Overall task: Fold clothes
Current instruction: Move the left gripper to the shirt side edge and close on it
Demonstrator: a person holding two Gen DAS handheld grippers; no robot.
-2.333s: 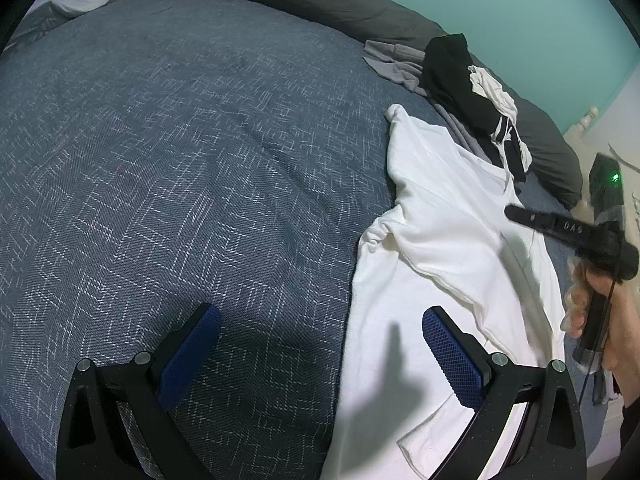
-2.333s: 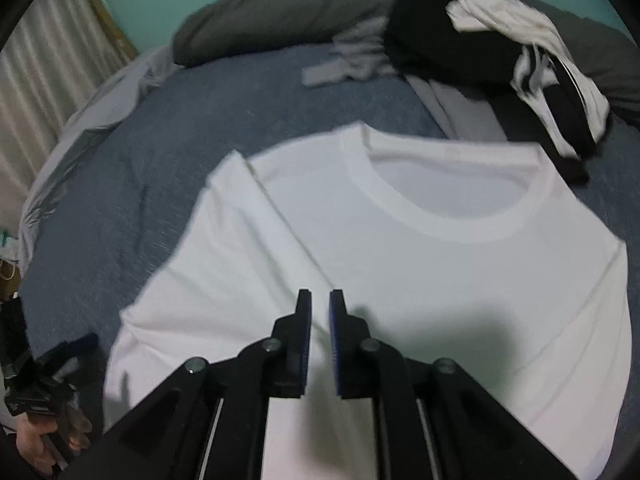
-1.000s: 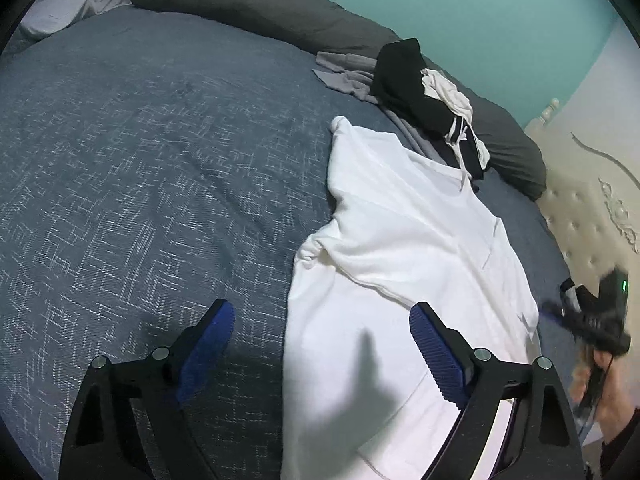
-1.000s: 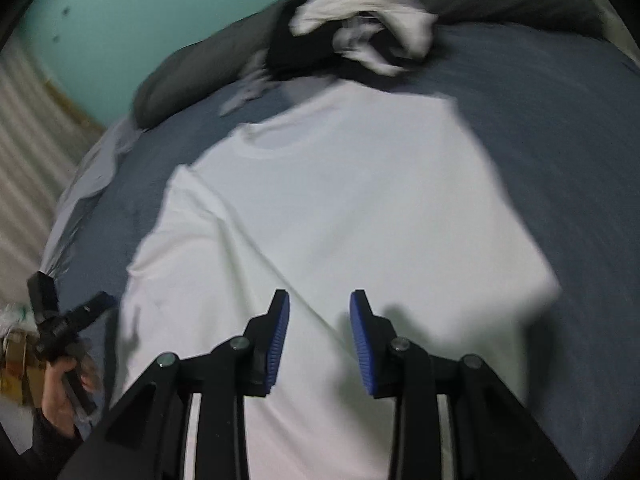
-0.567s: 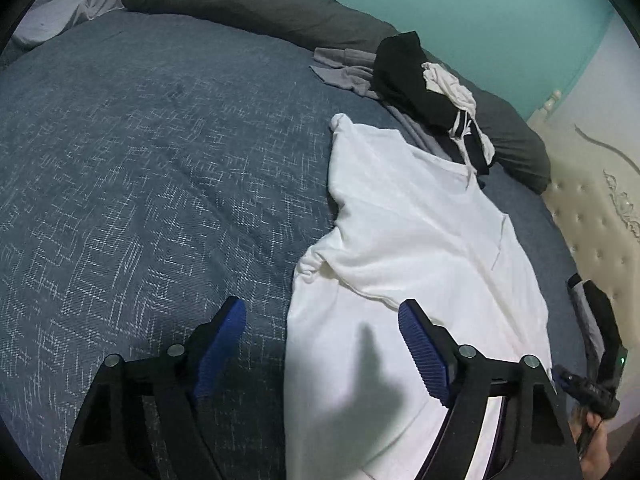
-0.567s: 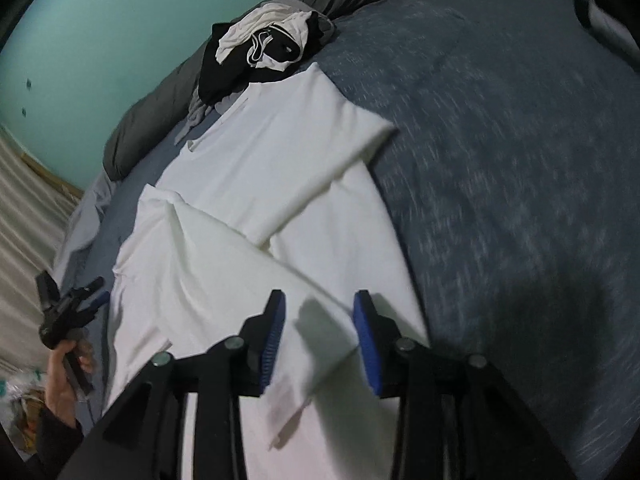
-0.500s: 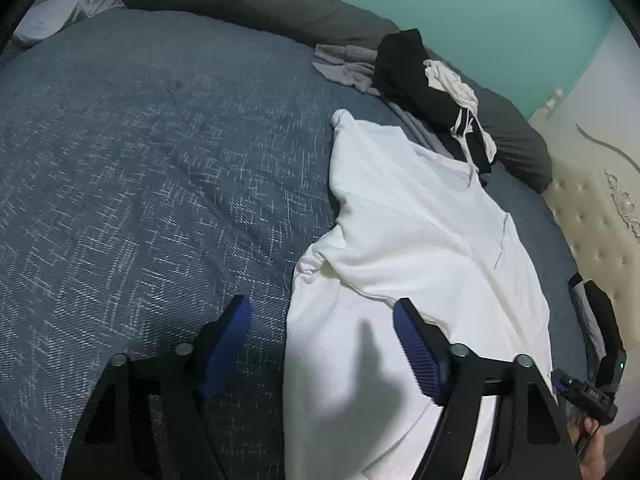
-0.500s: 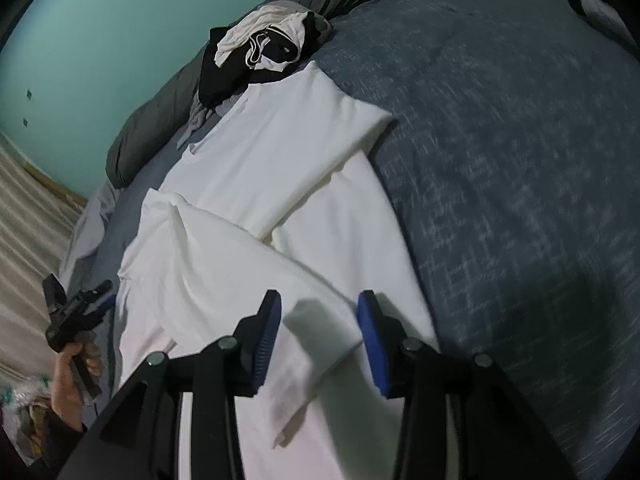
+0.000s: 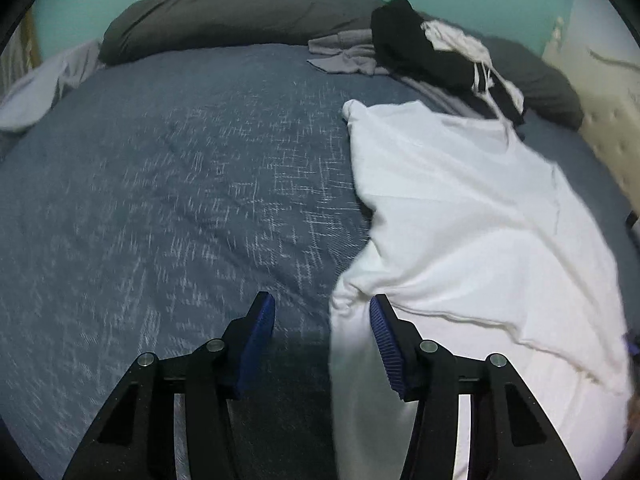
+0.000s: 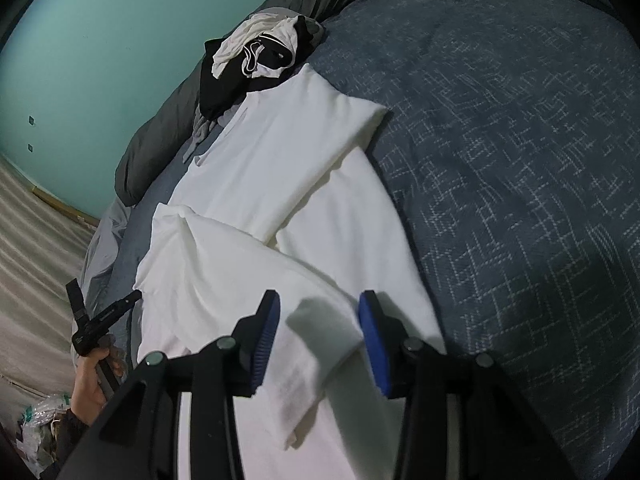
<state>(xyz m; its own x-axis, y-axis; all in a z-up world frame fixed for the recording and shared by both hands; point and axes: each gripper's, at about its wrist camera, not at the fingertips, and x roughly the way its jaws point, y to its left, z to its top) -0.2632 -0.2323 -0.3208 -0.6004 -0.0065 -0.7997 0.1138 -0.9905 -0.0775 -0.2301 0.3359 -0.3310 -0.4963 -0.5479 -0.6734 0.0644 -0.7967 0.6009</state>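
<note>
A white T-shirt (image 9: 460, 216) lies flat on the blue bedspread (image 9: 180, 200), filling the right half of the left wrist frame. The left gripper (image 9: 322, 334) is closing around its bunched side edge, pads not yet pressing; the right gripper (image 10: 318, 336) hovers spread over a folded-in flap, probably readying the next fold.
</note>
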